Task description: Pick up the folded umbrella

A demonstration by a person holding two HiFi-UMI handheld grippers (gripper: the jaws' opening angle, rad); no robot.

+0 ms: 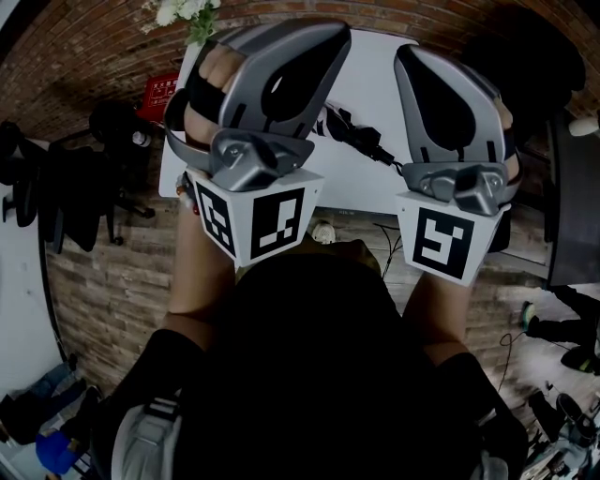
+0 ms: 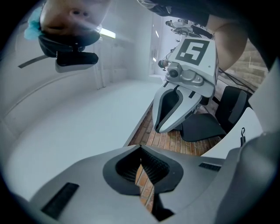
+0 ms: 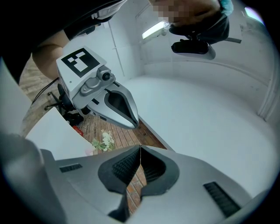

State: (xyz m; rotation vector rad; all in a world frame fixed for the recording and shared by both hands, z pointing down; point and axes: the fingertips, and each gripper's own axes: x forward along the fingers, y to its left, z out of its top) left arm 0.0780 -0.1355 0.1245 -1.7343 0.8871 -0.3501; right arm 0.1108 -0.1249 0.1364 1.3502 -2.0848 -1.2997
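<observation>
Both grippers are held up close under the head camera, above a white table. My left gripper is shut with nothing between its ribbed pads. The right gripper is shut and empty too. Each gripper view shows the other one alongside: the right gripper and the left gripper. A black, elongated object with a strap, which looks like the folded umbrella, lies on the table between the two grippers in the head view. They hide most of it and neither touches it.
White flowers and a red box are at the table's far left. Black chairs stand left of the table, and another chair is on the brick-patterned floor. A white wall fills both gripper views.
</observation>
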